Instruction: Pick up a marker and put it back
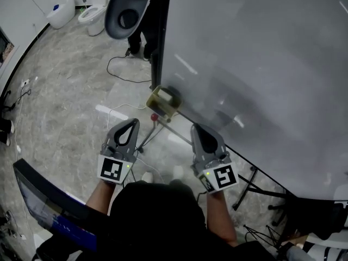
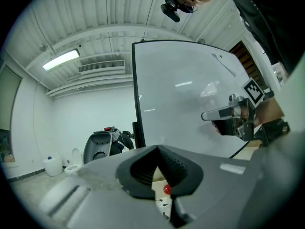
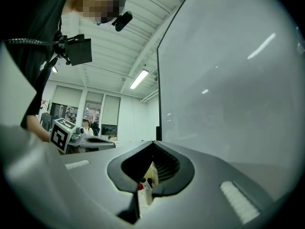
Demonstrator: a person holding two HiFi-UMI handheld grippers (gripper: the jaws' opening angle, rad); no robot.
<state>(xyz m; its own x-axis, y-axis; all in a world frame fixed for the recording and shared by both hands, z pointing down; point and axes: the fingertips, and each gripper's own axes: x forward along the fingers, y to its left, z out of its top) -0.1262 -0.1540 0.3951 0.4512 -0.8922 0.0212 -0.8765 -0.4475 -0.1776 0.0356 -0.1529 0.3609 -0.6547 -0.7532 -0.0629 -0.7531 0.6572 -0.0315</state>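
Marker station, both tools empty, pick-up not begun.
Grey left hand-held gripper and right hand-held gripper: jaws together, clamping nothing. Red-capped marker sits by the pale yellow box holder under the large white whiteboard, at the left's 1 o'clock, apart. Hazard: closed jaws could knock it loose.

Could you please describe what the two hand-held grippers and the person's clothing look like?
Both the left hand-held gripper and the right hand-held gripper have grey bodies with black ribbed inner pads. Each carries a white cube with black square markers and a small green light. The person wears a black top.
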